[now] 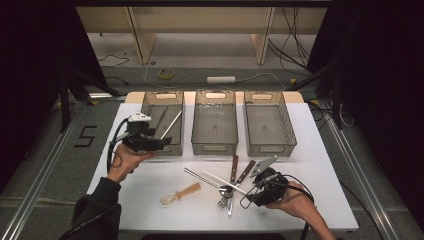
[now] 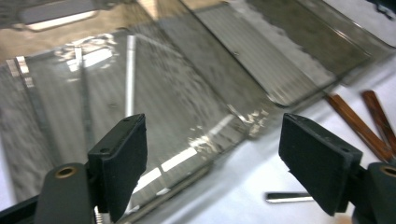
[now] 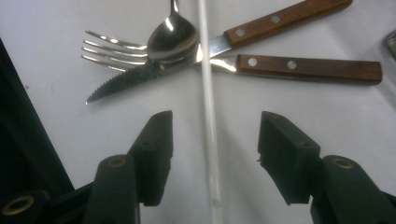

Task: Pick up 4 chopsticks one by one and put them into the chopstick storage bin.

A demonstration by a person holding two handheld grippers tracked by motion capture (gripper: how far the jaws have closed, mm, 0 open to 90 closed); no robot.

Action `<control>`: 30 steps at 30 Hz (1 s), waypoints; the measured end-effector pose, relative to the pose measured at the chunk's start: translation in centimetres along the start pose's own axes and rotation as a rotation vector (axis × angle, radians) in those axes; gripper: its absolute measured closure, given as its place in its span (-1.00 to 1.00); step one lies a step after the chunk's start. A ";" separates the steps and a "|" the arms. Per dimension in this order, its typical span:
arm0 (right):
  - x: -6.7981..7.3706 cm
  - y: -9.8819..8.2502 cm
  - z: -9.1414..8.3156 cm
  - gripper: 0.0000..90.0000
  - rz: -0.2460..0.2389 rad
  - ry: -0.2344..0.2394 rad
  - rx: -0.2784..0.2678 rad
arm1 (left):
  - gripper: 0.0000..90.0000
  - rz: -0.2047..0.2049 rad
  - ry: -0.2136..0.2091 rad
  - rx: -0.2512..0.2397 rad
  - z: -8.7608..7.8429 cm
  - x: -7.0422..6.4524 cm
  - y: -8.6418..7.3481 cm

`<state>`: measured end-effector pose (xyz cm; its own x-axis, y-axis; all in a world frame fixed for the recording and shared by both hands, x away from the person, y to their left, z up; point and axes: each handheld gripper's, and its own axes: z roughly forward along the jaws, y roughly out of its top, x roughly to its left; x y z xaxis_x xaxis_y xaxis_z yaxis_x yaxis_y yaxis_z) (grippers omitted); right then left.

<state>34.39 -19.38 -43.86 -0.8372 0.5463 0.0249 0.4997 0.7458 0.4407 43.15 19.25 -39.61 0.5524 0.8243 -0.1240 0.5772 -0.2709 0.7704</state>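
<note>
Right gripper (image 3: pixel 212 156) fingers apart, straddling a thin white straw (image 3: pixel 208 116) without touching; the straw lies flat on the white tabletop (image 1: pixel 320 150), crossing the spoon, fork and wooden-handled knife. Left gripper (image 2: pixel 212 163) fingers spread, empty, over the left grey bin (image 1: pixel 162 122), another white straw inside. Dark room, cables on the floor

white chopstick on tabletop (image 3: pixel 208 116) | thin, straight, lying flat | one end crosses the steak knife (image 3: pixel 261 63) and spoon bowl (image 3: pixel 173 39) | second white chopstick (image 1: pixel 171 125) | propped slantwise in left smoky bin (image 1: pixel 150 102), tip over front wall
</note>
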 end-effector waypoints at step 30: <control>-0.3 1.7 2.5 0.70 -0.035 0.022 0.148 | -0.59 0.109 -0.170 -0.046 -0.7 -7.6 -5.1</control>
<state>36.02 -17.30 -45.37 -0.8587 0.5115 0.0316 0.4957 0.8134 0.3043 35.63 14.74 -42.17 0.7055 0.6949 -0.1392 0.4826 -0.3272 0.8124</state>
